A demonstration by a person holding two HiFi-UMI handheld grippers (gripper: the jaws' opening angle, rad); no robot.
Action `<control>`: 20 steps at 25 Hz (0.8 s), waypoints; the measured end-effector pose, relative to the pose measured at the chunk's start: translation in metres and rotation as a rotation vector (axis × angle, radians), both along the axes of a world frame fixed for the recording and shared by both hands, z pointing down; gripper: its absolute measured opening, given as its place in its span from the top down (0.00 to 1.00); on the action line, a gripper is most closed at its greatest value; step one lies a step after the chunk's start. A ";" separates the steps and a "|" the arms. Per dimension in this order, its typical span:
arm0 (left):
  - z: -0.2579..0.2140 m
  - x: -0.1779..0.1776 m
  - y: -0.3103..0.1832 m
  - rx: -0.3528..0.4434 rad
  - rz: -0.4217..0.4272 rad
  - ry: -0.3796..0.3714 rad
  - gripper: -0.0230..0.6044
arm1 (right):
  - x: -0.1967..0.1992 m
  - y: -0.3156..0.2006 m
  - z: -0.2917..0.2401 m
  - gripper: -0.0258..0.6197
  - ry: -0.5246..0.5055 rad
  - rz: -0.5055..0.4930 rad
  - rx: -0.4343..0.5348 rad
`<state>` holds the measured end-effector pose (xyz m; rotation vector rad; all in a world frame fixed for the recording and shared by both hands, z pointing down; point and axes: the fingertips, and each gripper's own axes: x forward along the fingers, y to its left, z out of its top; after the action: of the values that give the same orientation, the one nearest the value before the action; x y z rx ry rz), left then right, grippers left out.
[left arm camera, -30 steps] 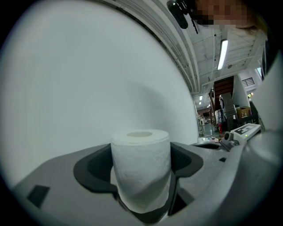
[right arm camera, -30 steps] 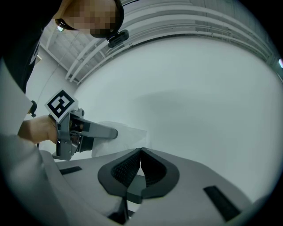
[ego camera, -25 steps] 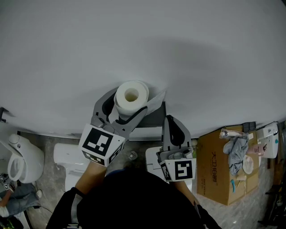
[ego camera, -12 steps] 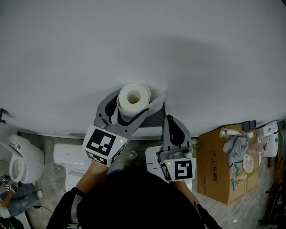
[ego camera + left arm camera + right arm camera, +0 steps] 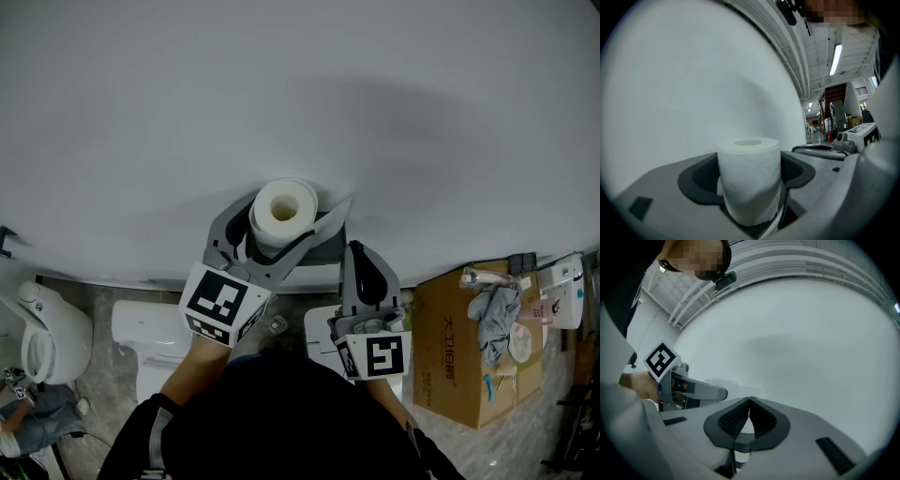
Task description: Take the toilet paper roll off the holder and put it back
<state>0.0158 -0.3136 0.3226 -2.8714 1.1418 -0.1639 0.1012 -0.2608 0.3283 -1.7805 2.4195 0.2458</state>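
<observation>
- A white ceramic toilet [image 5: 36, 330] sits at the lower left of the head view, on a grey tiled floor [image 5: 94, 302].
- The left tongs [image 5: 278, 228], grey with a black-and-white marker cube, reach up to the middle of that view in front of a plain white wall [image 5: 300, 84]. Their jaws stand wide apart and press on either side of the roll.
- The white toilet paper roll [image 5: 749, 176] stands upright between the dark pads in the left gripper view. It is a thick, soft cylinder with a slightly quilted surface, and a loose sheet trails from its lower edge. From above, its round end and hollow core face the camera, at centre frame.
- A dark grey flat holder [image 5: 317, 251] lies just right of and below the roll, close to the wall.
- The right tongs [image 5: 749, 402], right of centre in the head view, have their ribbed pads closed together at the tips with nothing between them.
- A brown cardboard box [image 5: 457, 361] with cloth on top stands at the lower right.
</observation>
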 end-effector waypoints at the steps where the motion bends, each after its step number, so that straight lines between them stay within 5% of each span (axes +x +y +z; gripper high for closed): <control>1: 0.001 0.000 0.000 -0.001 0.000 0.000 0.36 | 0.000 0.000 0.001 0.92 0.000 0.000 -0.004; 20: 0.009 0.003 -0.001 0.014 0.015 0.006 0.36 | 0.001 0.000 0.000 0.92 0.003 0.002 0.003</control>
<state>0.0192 -0.3151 0.3312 -2.8695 1.1180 -0.1464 0.1021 -0.2610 0.3279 -1.7825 2.4184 0.2523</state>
